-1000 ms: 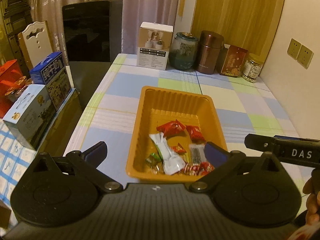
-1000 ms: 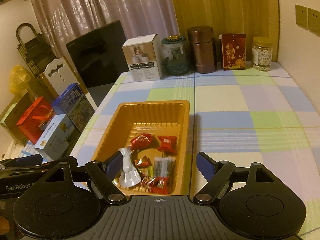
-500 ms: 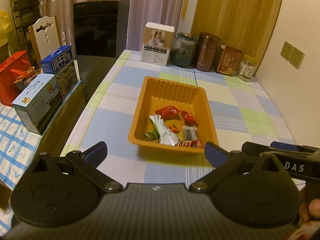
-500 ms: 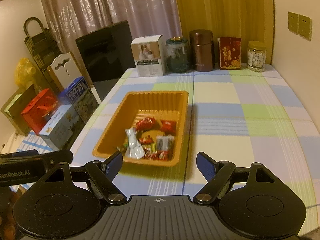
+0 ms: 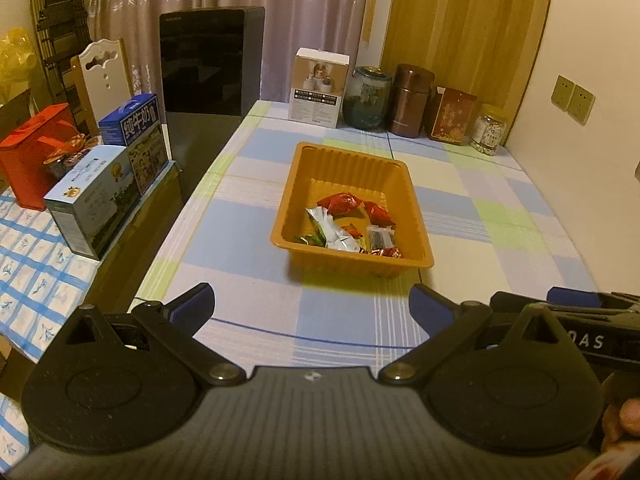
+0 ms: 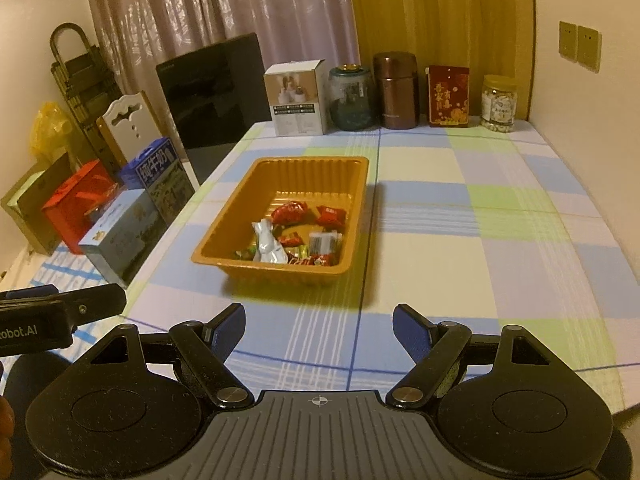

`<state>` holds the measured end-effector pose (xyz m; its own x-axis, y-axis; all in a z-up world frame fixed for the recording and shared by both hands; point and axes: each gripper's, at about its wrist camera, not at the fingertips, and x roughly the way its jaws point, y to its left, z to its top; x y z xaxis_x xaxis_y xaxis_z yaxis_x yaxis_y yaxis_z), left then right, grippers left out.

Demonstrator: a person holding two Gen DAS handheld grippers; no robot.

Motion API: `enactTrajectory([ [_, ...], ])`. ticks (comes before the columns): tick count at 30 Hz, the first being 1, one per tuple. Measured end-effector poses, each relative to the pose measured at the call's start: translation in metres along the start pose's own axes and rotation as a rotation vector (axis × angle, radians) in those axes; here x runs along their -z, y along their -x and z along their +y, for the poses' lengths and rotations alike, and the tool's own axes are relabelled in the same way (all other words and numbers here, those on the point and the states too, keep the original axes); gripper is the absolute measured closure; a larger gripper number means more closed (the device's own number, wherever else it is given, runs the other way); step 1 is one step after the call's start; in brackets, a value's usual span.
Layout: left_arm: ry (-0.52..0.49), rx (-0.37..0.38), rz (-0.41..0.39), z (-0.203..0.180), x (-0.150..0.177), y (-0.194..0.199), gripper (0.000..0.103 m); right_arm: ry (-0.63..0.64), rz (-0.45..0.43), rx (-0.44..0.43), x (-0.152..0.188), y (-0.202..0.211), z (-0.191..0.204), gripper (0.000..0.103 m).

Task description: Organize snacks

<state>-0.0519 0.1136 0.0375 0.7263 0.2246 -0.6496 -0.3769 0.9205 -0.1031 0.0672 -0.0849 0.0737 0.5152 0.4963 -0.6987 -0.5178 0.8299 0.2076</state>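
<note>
Snack packets lay in tray mid-table; 5 containers stood behind; cartons sat left.

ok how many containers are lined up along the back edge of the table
5, left to right: white box, green glass jar, brown canister, red box, clear yellow-lidded jar nearest the wall. None looks hidden.

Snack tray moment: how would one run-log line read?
tray: on table, snacks inside | left gripper: open, empty | right gripper: open, empty
</note>
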Motion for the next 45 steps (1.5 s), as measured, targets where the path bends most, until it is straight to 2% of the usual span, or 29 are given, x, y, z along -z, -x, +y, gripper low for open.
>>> enactTrajectory([
  [16, -0.027, -0.005, -0.024, -0.007, 0.017, 0.037, 0.000, 0.026, -0.042, 0.013, 0.021, 0.053, 0.016, 0.022],
  [45, -0.037, 0.002, -0.013, -0.005, 0.032, 0.038, 0.000, 0.004, -0.057, 0.019, 0.025, 0.055, 0.008, 0.022],
])
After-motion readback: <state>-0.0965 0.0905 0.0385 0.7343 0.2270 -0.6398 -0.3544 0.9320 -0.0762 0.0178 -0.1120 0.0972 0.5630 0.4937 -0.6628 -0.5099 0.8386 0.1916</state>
